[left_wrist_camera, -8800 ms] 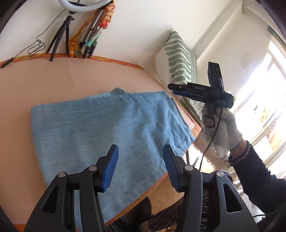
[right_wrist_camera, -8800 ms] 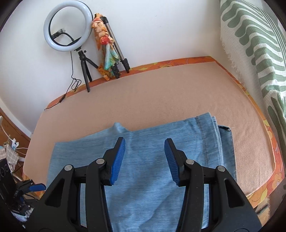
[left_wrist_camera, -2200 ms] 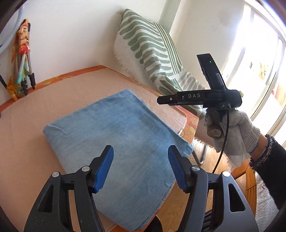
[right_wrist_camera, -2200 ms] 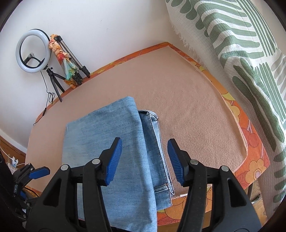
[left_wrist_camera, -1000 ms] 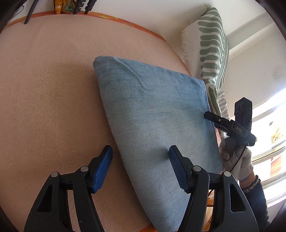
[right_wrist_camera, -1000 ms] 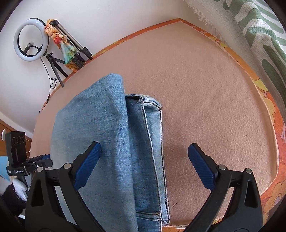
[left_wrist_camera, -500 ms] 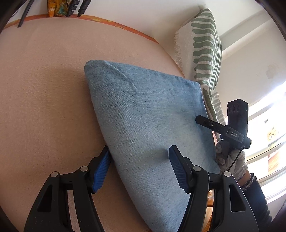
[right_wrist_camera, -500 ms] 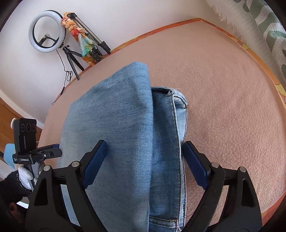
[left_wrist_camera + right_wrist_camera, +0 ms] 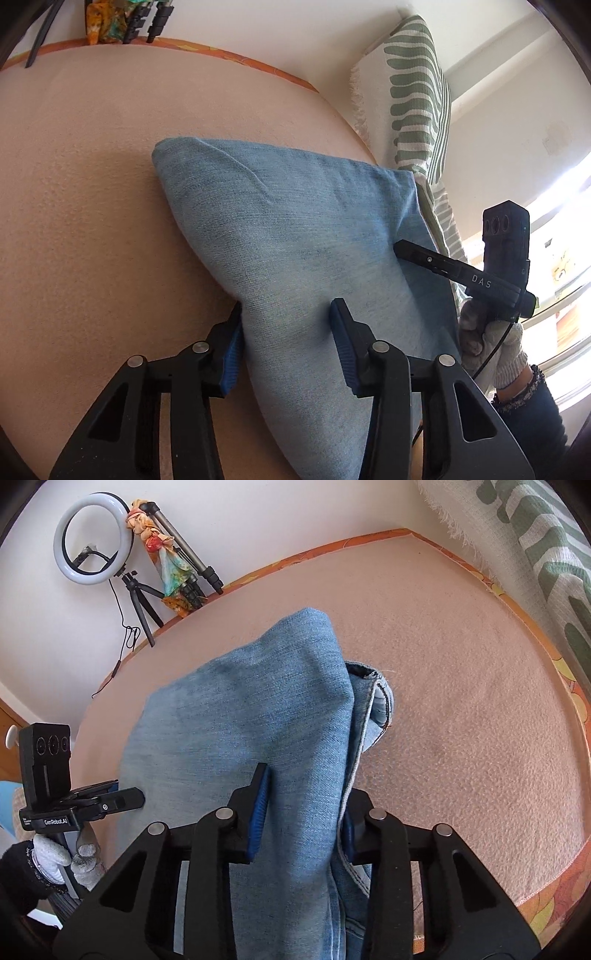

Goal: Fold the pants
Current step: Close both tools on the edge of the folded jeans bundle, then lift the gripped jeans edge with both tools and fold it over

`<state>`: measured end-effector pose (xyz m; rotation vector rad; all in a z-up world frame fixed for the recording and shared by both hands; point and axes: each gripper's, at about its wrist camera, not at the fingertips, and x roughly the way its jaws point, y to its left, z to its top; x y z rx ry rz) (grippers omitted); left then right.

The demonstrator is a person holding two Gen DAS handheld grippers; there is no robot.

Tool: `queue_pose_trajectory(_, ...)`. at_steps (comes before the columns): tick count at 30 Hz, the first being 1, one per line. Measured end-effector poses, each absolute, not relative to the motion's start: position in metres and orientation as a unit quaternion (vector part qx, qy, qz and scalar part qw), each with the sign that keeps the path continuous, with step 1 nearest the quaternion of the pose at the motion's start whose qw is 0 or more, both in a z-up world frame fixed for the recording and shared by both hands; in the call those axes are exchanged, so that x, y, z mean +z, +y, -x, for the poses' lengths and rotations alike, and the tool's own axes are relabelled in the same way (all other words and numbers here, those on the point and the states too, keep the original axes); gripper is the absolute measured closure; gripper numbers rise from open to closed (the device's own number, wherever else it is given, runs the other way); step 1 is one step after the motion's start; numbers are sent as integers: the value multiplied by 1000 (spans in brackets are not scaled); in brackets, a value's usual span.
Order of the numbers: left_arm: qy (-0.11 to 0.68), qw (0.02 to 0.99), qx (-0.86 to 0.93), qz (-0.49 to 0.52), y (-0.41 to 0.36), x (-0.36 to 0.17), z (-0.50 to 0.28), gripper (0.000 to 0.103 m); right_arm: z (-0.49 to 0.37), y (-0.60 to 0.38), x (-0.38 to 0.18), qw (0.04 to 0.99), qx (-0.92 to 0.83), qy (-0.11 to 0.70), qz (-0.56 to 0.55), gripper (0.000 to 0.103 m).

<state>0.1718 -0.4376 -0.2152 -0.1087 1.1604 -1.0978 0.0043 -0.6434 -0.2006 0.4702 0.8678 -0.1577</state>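
Folded pants point(image 9: 303, 236), light blue denim, lie on the pink-covered table point(image 9: 81, 192), near its near edge, several layers thick. Left gripper point(image 9: 286, 345) has just been closing; its jaws now clamp the left edge of the bundle, pads pressing denim on both sides. Right gripper point(image 9: 301, 825) has also just been closing and now pinches the right side, where the waistband and seam layers point(image 9: 373, 701) stick out under the top fold. Both grips are narrow with cloth between the pads.

The step looks like lifting or carrying the bundle for one more fold, or squaring it up. To do it well: keep both clamps tight through all layers, not just the top one; raise both hands together and level so the stack doesn't shear; watch the loose waistband end on the right, which is likely to slip out. Keep the bundle over the table, away from the striped cushion point(image 9: 413, 96) on the far right.
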Motion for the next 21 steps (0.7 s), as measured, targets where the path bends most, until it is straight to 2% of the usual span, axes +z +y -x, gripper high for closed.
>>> queue_pose_trajectory(4, 510, 700, -498, 47, -435, -211, -170, 77, -3, -633, -191, 880, -97, 418, -204, 77)
queue_pose_trajectory(10, 487, 708, -509, 37, -435, -197, -164, 85, 2, -620, -177, 886, -116, 409, -183, 80)
queue_pose_trajectory(21, 456, 713, -532, 35, -430, -169, -151, 88, 8, -588, -134, 906, -106, 382, -149, 83)
